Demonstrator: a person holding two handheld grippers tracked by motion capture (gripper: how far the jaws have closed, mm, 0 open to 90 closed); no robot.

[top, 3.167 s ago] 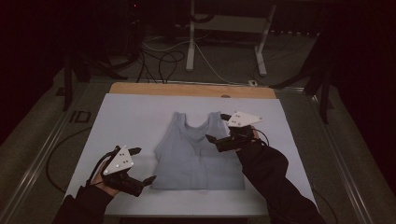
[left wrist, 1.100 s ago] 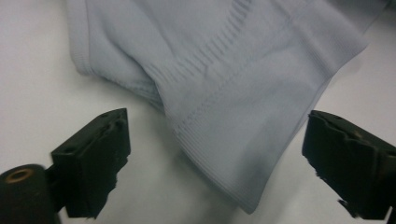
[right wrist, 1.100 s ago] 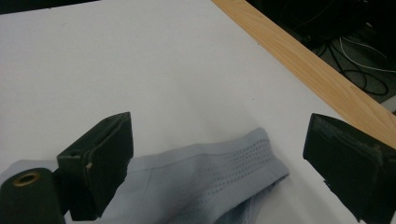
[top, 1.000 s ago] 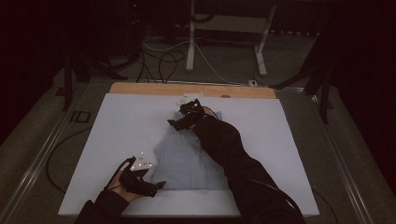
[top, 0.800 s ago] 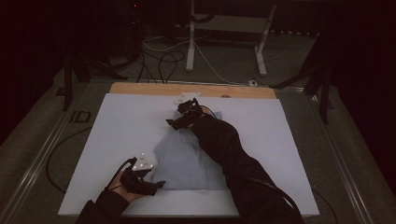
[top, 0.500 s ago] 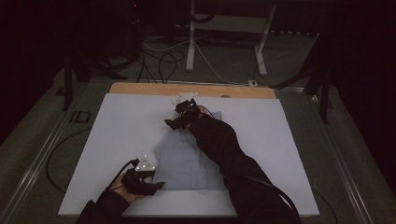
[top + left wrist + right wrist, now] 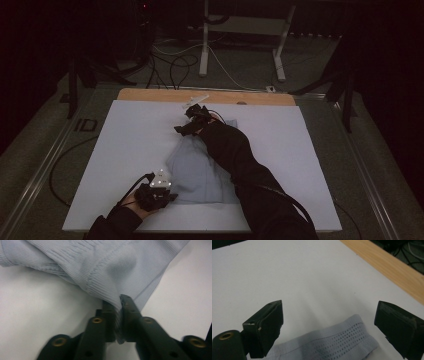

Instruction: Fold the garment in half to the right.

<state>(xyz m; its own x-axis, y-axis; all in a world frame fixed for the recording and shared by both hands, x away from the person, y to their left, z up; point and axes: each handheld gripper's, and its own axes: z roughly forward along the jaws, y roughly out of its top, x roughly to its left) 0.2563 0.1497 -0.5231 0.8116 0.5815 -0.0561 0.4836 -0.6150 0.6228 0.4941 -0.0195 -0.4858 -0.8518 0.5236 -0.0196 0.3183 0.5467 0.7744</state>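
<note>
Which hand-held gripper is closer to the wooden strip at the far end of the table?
Right. The right hand-held gripper is open over the top's shoulder strap, near the wooden strip. The left hand-held gripper pinches the hem at the near edge.

Black sleeves cover both forearms; each black claw (image 7: 118, 312) has brass-ringed screw holes and a trailing cable.

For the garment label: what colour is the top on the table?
Pale grey-blue, ribbed knit top; clearest in the left gripper view.
</note>
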